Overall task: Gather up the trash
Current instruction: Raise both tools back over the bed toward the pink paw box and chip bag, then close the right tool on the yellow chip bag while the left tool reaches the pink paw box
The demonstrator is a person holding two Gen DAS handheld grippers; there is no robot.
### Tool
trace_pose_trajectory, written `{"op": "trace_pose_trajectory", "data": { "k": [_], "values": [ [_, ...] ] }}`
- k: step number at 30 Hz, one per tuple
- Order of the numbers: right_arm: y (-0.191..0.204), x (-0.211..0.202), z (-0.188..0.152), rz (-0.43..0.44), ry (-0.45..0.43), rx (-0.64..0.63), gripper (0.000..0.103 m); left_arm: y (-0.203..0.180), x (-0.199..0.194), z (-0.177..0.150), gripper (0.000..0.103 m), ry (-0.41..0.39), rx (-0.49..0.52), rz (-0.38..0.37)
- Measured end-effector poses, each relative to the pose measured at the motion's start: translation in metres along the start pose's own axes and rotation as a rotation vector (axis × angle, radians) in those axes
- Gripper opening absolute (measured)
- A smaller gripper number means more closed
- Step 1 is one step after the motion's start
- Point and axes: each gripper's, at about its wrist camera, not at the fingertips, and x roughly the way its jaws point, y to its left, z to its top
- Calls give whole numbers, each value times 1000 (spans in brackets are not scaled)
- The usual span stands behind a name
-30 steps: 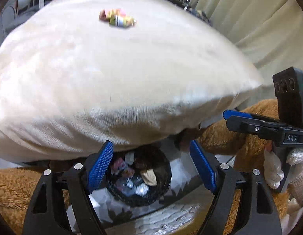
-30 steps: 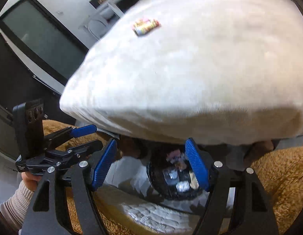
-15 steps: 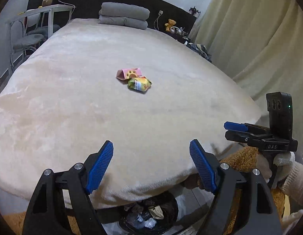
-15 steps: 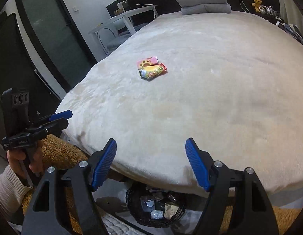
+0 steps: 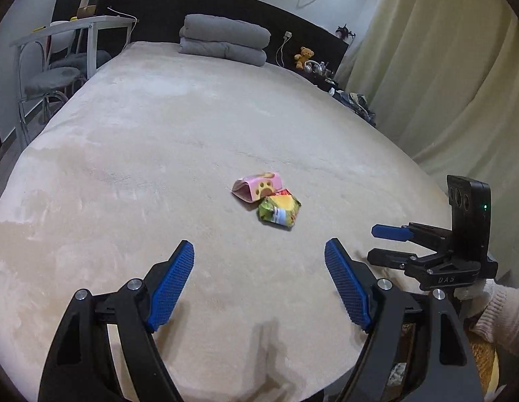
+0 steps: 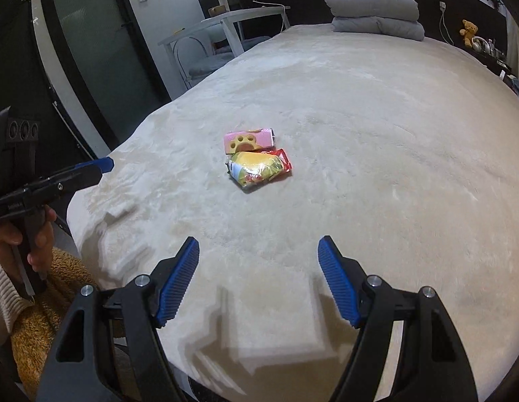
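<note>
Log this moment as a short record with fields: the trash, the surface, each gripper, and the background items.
trash: pink paw-print wrapper touching a yellow-green snack bag
surface: beige bed cover, both pieces lying mid-bed
left gripper: open, empty, short of the trash
right gripper: open, empty, short of the trash
background: folded grey blanket at the headboard; teddy bear

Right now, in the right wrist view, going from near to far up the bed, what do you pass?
Right gripper → yellow snack bag → pink paw-print packet → folded grey blankets at the headboard.
</note>
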Motion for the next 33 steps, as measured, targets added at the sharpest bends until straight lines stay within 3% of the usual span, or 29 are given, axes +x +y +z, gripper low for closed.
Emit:
{"op": "trace_pose_trajectory", "data": {
  "k": [6,17,33],
  "values": [
    [-5,29,18,-8,20,-17,80,20,7,14,79,-24,-11,1],
    [-3,82,52,-27,49,-47,80,39,20,27,79,-29,-26,8],
    [0,110,69,-21,88,-64,81,38,27,26,79,-5,-26,12]
  ]
}}
